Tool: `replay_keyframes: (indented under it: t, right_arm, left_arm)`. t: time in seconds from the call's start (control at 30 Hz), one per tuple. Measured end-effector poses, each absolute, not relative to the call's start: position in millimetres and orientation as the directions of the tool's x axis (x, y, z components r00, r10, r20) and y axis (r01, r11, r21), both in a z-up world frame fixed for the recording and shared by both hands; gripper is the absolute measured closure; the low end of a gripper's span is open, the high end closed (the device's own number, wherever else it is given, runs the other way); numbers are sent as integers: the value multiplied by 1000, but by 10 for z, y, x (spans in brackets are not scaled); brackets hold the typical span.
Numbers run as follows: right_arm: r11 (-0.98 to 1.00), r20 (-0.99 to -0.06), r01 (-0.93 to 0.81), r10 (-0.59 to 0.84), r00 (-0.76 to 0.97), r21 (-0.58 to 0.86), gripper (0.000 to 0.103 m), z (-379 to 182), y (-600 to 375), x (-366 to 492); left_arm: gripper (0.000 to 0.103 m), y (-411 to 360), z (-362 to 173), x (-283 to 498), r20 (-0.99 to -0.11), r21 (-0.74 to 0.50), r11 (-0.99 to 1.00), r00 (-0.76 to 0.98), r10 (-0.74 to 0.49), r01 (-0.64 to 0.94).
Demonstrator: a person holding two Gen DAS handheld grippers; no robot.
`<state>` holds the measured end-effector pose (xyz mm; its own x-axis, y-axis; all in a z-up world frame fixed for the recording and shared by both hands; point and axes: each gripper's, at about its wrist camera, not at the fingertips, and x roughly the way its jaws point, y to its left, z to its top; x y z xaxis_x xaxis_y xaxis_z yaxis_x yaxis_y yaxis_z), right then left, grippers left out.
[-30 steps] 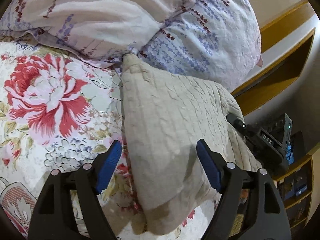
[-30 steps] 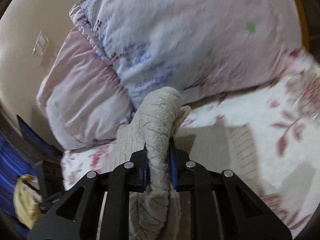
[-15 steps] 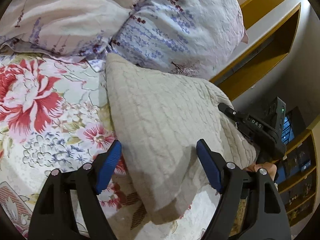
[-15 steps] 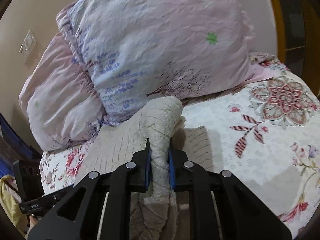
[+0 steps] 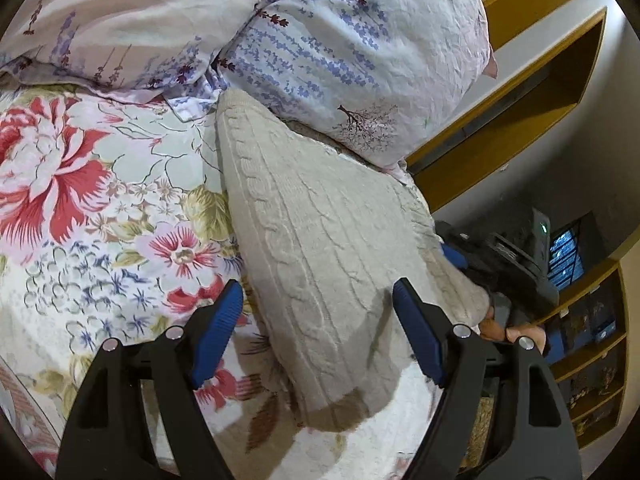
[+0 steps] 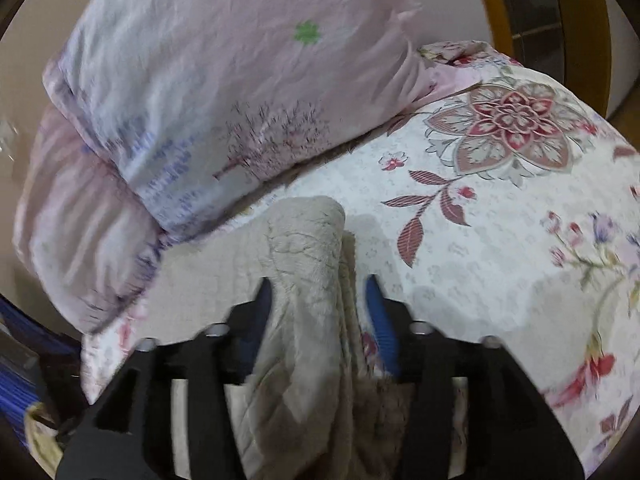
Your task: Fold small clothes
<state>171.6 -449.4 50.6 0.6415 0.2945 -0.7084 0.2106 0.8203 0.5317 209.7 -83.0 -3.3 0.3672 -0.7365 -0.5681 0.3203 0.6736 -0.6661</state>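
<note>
While the cream knitted sweater (image 5: 320, 248) lies folded on the flowery bed sheet (image 5: 100, 208), just below the pillows (image 5: 344, 40), the left gripper (image 5: 318, 328) hangs over its near end with its blue pads spread wide, holding nothing. The right gripper (image 6: 320, 312) has its blue pads apart too, and a thick bunch of the sweater sits loosely between them at the sweater's far side.
</note>
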Motion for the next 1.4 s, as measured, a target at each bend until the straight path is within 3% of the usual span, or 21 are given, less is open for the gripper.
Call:
replay_keyframes:
  t: [0.2,0.4,0.43,0.47,0.5,0.67,0.87,1.0,1.1,1.13,1.23,1.27,1.3,1.4]
  right_arm:
    - [753,-646,159,411,643,639,43,636,-4542,1293]
    - [789,-650,84,435,623,608,48,665,-4334,1095]
    - [801,-662,77,432,613,594,56,641,-4293,1105]
    - [825,-690,72,417,592,560,77,603,-4224,1131]
    - [839,-704,71,403,585,539,90,588,-4197,1134]
    - [891,-675,62,293,677,450,93,778,-4283,963]
    - [929,-775,138,197,600,343,94,434,-4355,923]
    - [926,-797,167,188,574,338,94,254,-4400,937]
    - [917,-792,156,220,569,366,93,292,-4410,926]
    - [909,-783,150,240,573,389,86,329,-4424,919]
    - [867,-740,165,284,610,470,38,471,-4540,935]
    - [849,-715,168,297,633,501,34,521,-4586,954]
    - [823,-691,171,319,649,541,34,558,-4643,1021]
    - [760,-665,209,358,655,615,34,550,-4753,1313]
  left_arm:
    - [27,-855,46,1978,-590,-654,689,361,-722,311]
    - [31,-906,-42,1888,-621,-663,698,323,-714,270]
    - [33,-915,-64,1884,-623,-668,697,315,-716,261]
    - [36,-920,-90,1878,-625,-677,693,303,-720,249]
    - [38,-924,-103,1876,-625,-684,689,293,-723,241]
    - [38,-912,-71,1816,-630,-680,692,291,-720,241]
    - [38,-964,-56,1798,-643,-663,701,279,-713,264]
    - [62,-1038,-100,1766,-674,-621,722,262,-690,304]
    - [69,-1050,-90,1740,-699,-577,747,274,-661,329]
    - [69,-1043,-91,1737,-699,-578,747,273,-661,328]
    - [48,-975,-44,1763,-684,-591,745,298,-666,310]
    - [31,-950,-24,1770,-678,-590,748,315,-664,305]
    - [25,-919,13,1807,-671,-586,755,345,-656,296]
    - [24,-892,47,1967,-664,-593,757,365,-653,274]
